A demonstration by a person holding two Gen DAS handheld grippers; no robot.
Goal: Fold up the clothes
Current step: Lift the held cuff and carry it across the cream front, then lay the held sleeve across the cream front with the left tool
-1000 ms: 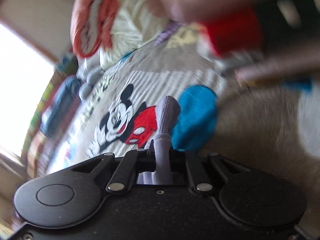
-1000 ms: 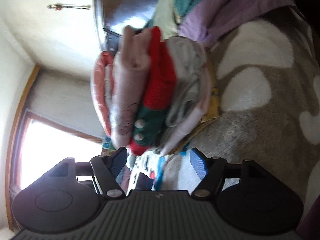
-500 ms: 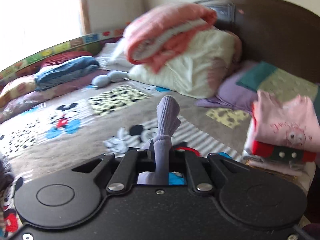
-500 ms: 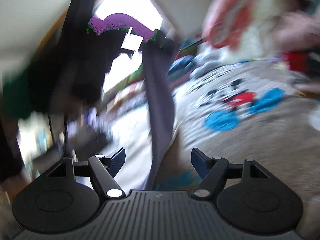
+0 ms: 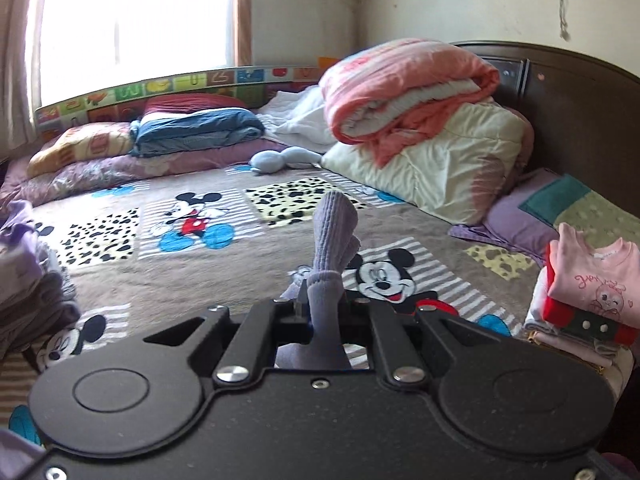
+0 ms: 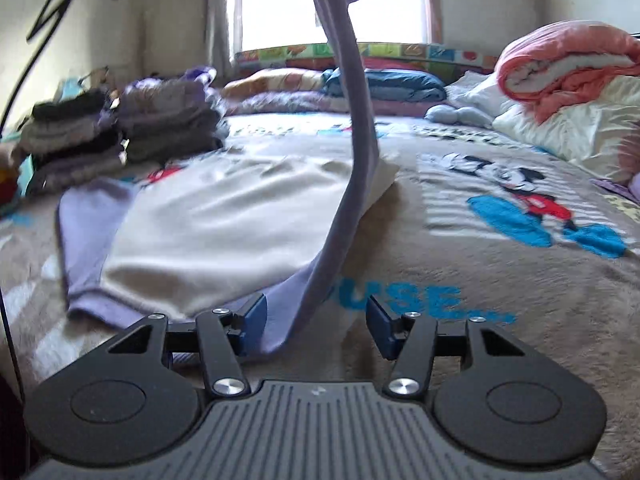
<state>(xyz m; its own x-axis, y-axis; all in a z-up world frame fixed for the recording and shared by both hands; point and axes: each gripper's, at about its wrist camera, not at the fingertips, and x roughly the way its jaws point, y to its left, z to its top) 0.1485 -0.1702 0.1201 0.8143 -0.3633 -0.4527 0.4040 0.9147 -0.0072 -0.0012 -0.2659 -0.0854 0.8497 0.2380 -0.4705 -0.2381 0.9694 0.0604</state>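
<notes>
Left gripper [image 5: 324, 312] clenched on a lavender ribbed cuff [image 5: 332, 236], which stands up past its tips. Right gripper [image 6: 316, 322] jaws closing, pads not pressing; the lavender sleeve [image 6: 352, 152] hangs taut between them, nearer the left pad. Beyond, the garment's cream body [image 6: 224, 224] lies flat on the bedspread [image 6: 500, 280]. Far left, folded stacks [image 6: 120, 132].

A rolled pink quilt [image 5: 404, 92] rests on a cream duvet [image 5: 440, 168] against the dark headboard [image 5: 580, 112].

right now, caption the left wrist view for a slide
Left claw shut on a lavender ribbed cuff, raised above the Mickey Mouse blanket.
</notes>
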